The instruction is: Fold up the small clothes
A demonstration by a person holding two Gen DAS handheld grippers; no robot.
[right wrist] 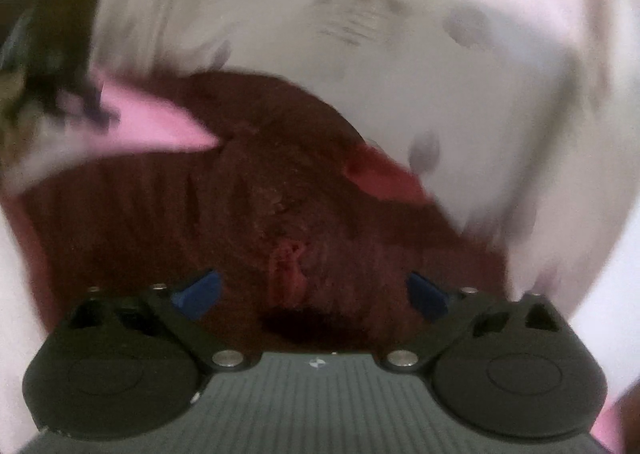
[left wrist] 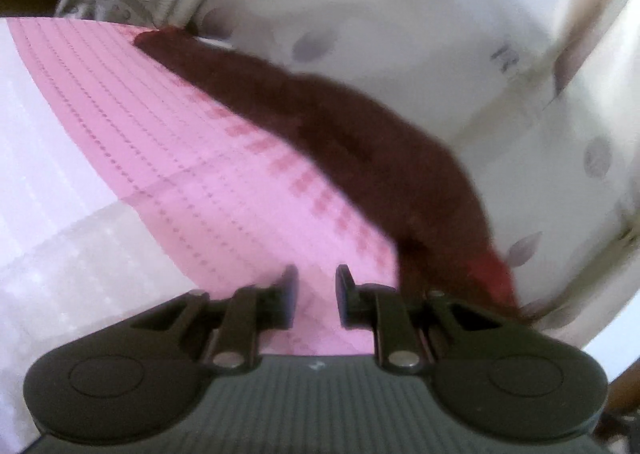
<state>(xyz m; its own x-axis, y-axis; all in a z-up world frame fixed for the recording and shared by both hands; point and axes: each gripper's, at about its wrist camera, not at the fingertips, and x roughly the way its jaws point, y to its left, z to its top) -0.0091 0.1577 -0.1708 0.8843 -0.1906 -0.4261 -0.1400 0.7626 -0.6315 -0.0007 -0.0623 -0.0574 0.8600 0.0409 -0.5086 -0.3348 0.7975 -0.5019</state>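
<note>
While blurred, maroon garment (left wrist: 340, 133) runs diagonally.

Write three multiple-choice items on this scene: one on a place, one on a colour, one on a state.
1. Where does the maroon garment lie?
A. in a basket
B. on the pink mat, along the leaf-print sheet
C. on a hanger
2. What colour are the pads of the right tongs?
A. blue
B. yellow
C. green
3. How do the right tongs stand?
A. clamped on the garment
B. out of view
C. wide open over the garment

B: the left wrist view shows it along the mat's edge.
A: both pads show blue.
C: the pads stand far apart, not pressing the cloth.
</note>
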